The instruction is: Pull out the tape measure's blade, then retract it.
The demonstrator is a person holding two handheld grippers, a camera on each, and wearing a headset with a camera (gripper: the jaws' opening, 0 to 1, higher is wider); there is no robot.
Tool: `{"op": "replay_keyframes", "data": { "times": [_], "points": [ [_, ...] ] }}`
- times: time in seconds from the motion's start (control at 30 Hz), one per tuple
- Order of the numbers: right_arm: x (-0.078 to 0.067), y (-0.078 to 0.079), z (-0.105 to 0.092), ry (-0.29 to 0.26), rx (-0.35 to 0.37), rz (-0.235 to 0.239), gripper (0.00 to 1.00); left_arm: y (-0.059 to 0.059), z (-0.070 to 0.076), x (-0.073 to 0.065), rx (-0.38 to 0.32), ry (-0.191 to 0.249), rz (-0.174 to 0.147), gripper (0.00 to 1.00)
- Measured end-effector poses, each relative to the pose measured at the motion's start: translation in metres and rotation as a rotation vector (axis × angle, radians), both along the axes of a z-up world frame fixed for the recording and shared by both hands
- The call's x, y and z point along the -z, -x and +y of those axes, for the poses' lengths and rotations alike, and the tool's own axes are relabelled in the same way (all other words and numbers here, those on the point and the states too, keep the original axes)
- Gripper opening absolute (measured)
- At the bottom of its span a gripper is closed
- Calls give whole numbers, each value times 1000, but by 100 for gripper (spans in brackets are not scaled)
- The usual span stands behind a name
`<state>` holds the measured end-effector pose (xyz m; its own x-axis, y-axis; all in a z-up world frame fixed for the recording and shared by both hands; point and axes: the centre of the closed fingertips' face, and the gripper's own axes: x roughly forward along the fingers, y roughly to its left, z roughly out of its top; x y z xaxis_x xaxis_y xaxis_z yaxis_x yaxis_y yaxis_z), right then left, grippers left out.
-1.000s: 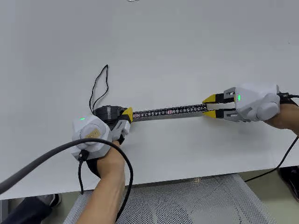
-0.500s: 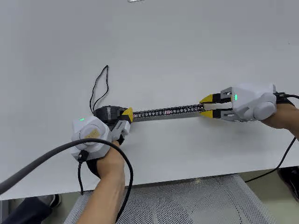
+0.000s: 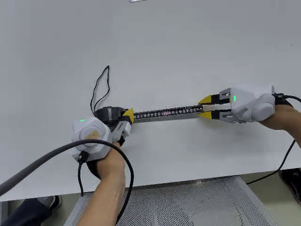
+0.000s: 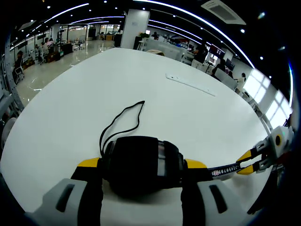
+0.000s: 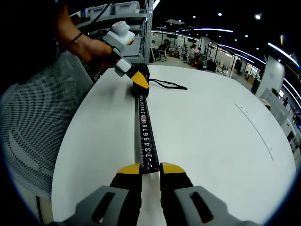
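Observation:
The black tape measure case (image 3: 109,114) sits on the white table, gripped between the yellow-tipped jaws of my left gripper (image 3: 123,120); it bulks large in the left gripper view as the case (image 4: 141,165). Its dark numbered blade (image 3: 167,113) runs right across the table to my right gripper (image 3: 205,107), which is shut on the blade's tip. In the right gripper view the blade (image 5: 145,136) stretches away from the right gripper (image 5: 150,168) to the case (image 5: 140,81). A black wrist cord (image 3: 100,88) loops away from the case.
The white table's near edge (image 3: 155,183) borders a grey mesh surface (image 3: 188,205) below. A thick black cable (image 3: 42,162) trails from my left gripper, and a thinner cable (image 3: 282,162) hangs from the right one. A thin white strip (image 4: 190,84) lies far back on the table.
My right gripper has slid slightly left toward the case with the blade tip in it, so less blade is out. The left gripper and case have stayed put.

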<state>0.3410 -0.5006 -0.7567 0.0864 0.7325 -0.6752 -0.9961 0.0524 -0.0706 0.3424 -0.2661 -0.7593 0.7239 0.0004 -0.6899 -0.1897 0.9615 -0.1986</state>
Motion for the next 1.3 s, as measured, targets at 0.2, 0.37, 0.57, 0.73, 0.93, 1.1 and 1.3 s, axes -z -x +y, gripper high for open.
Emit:
{"op": "replay_keyframes", "data": {
  "times": [0.2, 0.37, 0.57, 0.73, 0.93, 1.1, 1.3],
  "points": [
    [0, 1, 3, -5, 0, 4, 12, 0, 0, 1, 0, 1, 0, 65],
    [0, 0, 6, -8, -2, 5, 12, 0, 0, 1, 0, 3, 0, 65],
    [-1, 0, 7, -9, -5, 6, 12, -1, -1, 0, 2, 2, 1, 65],
    [-2, -1, 9, -10, -6, 5, 12, 0, -2, 0, 2, 2, 1, 65],
    [-2, -1, 11, -12, -6, 7, 12, -1, -1, 0, 1, 5, 1, 65],
    [-2, -1, 13, -13, -4, 9, 12, -1, -1, 0, 0, 5, 1, 65],
    [-3, -1, 17, -15, -5, 9, 12, -1, 0, -1, 0, 7, 0, 65]
  ]
}}
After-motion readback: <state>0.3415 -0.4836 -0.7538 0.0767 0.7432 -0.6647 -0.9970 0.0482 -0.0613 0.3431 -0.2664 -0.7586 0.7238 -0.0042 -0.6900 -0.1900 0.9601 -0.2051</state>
